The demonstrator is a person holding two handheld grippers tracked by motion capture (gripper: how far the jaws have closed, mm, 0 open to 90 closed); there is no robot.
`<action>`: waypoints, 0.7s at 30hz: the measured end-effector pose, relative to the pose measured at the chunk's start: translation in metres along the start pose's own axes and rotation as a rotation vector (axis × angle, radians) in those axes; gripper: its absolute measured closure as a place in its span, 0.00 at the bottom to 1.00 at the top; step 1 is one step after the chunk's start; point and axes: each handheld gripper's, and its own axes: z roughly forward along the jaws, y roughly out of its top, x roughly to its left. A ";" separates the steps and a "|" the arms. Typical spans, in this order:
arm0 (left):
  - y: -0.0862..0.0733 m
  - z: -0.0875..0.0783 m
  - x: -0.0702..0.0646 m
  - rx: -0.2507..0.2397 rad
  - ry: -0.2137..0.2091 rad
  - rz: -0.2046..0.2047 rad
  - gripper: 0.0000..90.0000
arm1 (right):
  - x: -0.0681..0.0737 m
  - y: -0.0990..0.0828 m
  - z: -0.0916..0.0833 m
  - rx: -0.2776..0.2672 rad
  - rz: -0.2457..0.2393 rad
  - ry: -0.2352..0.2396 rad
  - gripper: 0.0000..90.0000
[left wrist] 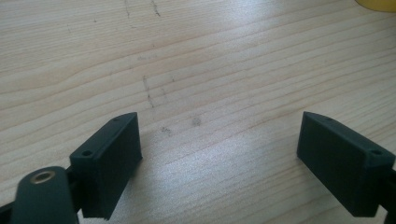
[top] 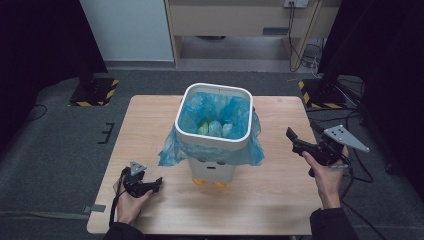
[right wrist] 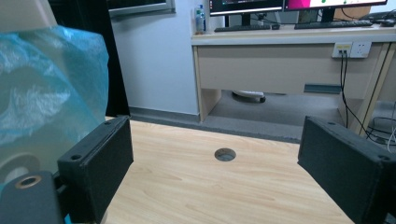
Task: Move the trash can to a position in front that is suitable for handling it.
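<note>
Fitting the blue liner bag [top: 212, 145] around the white bin [top: 214, 131] looks to be the work in hand, and both my grippers stand clear of it, so I judge this a pause between grabs. The bin sits at the middle of the high view on the wooden table [top: 150, 125], its rim showing white above the plastic. The bag lines the inside and spills over the outside in loose folds, hanging lower at the left and right than at the front.

To do this well I would come at the slack plastic from both sides together, pinch only the film and not the rim, and draw it down evenly so the liner does not slide back into the bin. Pulling one side alone would probably drag the bin across the table or tip it.

My left gripper [top: 150, 186] lies low at the lower left of the frame, near the tabletop; in the left gripper view its jaws stand wide apart with bare wood between them. My right gripper [top: 295, 140] hangs at the right of the frame, off the bin's side; in the right gripper view its jaws are likewise spread wide and empty, with the blue bag at the left edge.
</note>
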 end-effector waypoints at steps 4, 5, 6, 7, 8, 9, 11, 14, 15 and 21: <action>-0.001 0.001 -0.002 0.003 0.005 0.024 0.11 | 0.001 0.007 0.002 -0.008 0.001 -0.004 0.11; -0.001 0.002 -0.002 0.003 0.006 0.024 0.11 | 0.002 0.009 0.003 -0.009 0.005 -0.004 0.11; -0.001 0.002 -0.002 0.003 0.006 0.025 0.11 | 0.002 0.011 0.003 -0.009 0.000 -0.006 0.11; -0.001 0.002 -0.002 0.003 0.007 0.024 0.11 | 0.002 0.013 0.004 -0.013 0.001 -0.009 0.11; 0.000 0.002 -0.002 0.004 0.006 0.024 0.10 | 0.003 0.015 0.004 -0.016 0.002 -0.009 0.11; 0.000 0.002 -0.003 0.005 0.005 0.027 0.10 | 0.003 0.018 0.005 -0.020 -0.003 -0.010 0.11; 0.000 0.002 -0.003 0.008 0.003 0.031 0.09 | 0.005 0.022 0.005 -0.027 0.001 -0.010 0.11; 0.000 0.003 -0.003 0.013 -0.001 0.035 0.07 | 0.007 0.029 0.006 -0.037 -0.001 -0.008 0.11; 0.000 0.003 -0.003 0.014 -0.002 0.036 0.06 | 0.007 0.032 0.006 -0.042 0.000 -0.006 0.11; 0.001 0.004 -0.004 0.020 -0.001 0.040 0.04 | 0.013 0.052 0.008 -0.067 -0.014 0.003 0.10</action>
